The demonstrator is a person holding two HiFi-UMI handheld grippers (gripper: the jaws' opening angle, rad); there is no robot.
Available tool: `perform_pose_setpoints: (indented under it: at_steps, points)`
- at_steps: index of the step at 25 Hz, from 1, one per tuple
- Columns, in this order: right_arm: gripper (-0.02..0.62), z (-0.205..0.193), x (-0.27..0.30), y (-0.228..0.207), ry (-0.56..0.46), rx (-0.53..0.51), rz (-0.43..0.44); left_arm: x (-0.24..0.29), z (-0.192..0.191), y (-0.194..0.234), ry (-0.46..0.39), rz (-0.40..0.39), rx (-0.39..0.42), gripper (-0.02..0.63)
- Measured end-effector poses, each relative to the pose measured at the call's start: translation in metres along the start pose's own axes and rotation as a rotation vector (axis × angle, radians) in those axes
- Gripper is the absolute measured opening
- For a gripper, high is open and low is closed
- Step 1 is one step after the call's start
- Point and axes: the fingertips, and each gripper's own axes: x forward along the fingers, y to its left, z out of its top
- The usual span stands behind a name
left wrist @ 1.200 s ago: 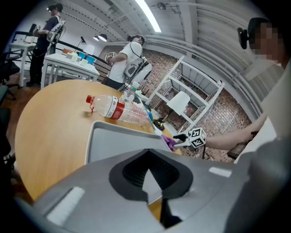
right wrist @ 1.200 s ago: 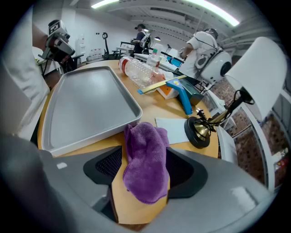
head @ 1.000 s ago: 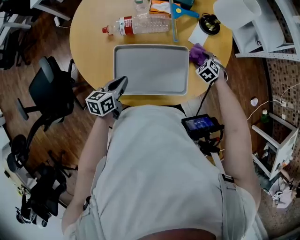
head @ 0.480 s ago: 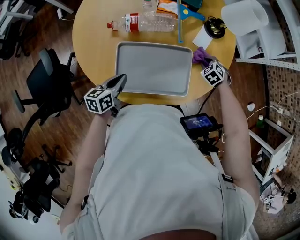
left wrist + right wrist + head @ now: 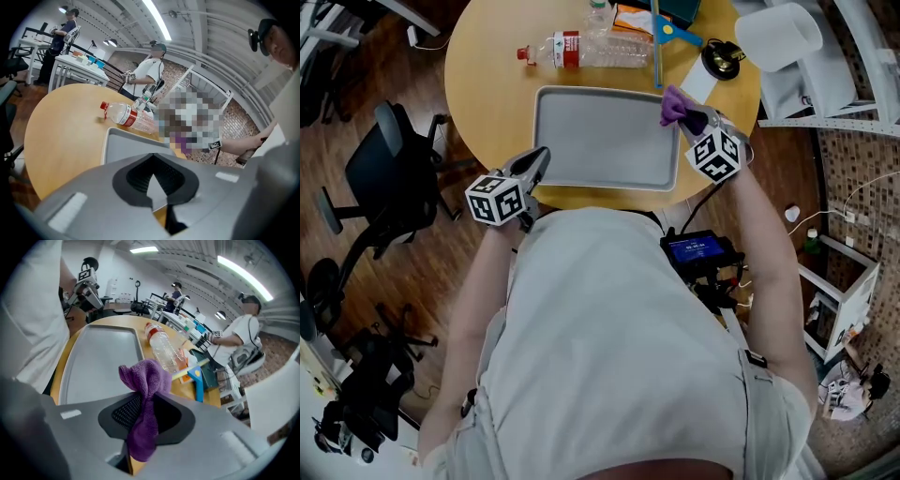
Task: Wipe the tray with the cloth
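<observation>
A grey tray lies on the round wooden table. My right gripper hangs over the tray's far right corner, raised off the table. Its jaws have just been closing and are shut on the purple cloth. In the right gripper view the cloth bunches out above the right gripper with the tray beyond. My left gripper hovers at the tray's near left corner, shut and holding nothing. The left gripper view shows the left gripper over the tray.
A clear plastic bottle lies behind the tray. A blue and yellow tool, a white paper and a black round object sit at the far right. A black chair stands left of the table.
My right gripper has taken hold of the purple cloth beside the tray, then lifted it and carried it left over the tray's far right corner. The left gripper has barely moved.
</observation>
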Motion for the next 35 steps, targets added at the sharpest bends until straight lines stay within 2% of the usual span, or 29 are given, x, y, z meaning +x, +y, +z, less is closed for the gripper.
perform_pose_setpoints:
  at_steps: [2, 5, 8, 15, 23, 29, 35]
  points:
    - [0.083, 0.020, 0.009, 0.015, -0.014, -0.076, 0.045, -0.005, -0.001, 0.000, -0.008, 0.004, -0.004, 0.000]
    - [0.083, 0.031, 0.038, 0.033, -0.008, -0.130, 0.126, -0.010, -0.007, 0.009, -0.017, 0.029, -0.014, 0.000]
    - [0.083, 0.026, 0.078, 0.038, 0.026, -0.143, 0.175, -0.012, -0.014, 0.021, -0.022, 0.064, -0.031, 0.000]
    - [0.083, 0.012, 0.103, 0.029, 0.079, -0.149, 0.235, -0.039, -0.017, 0.021, -0.037, 0.125, -0.053, 0.000]
    - [0.081, 0.014, 0.101, 0.043, 0.087, -0.057, 0.343, -0.038, -0.017, 0.017, -0.047, 0.118, -0.054, 0.000]
    - [0.081, 0.011, 0.085, 0.077, 0.072, -0.015, 0.415, -0.032, -0.019, 0.010, -0.034, 0.085, -0.040, 0.000]
    - [0.081, 0.010, 0.067, 0.115, 0.055, 0.006, 0.444, -0.036, -0.019, 0.011, -0.028, 0.060, -0.031, 0.000]
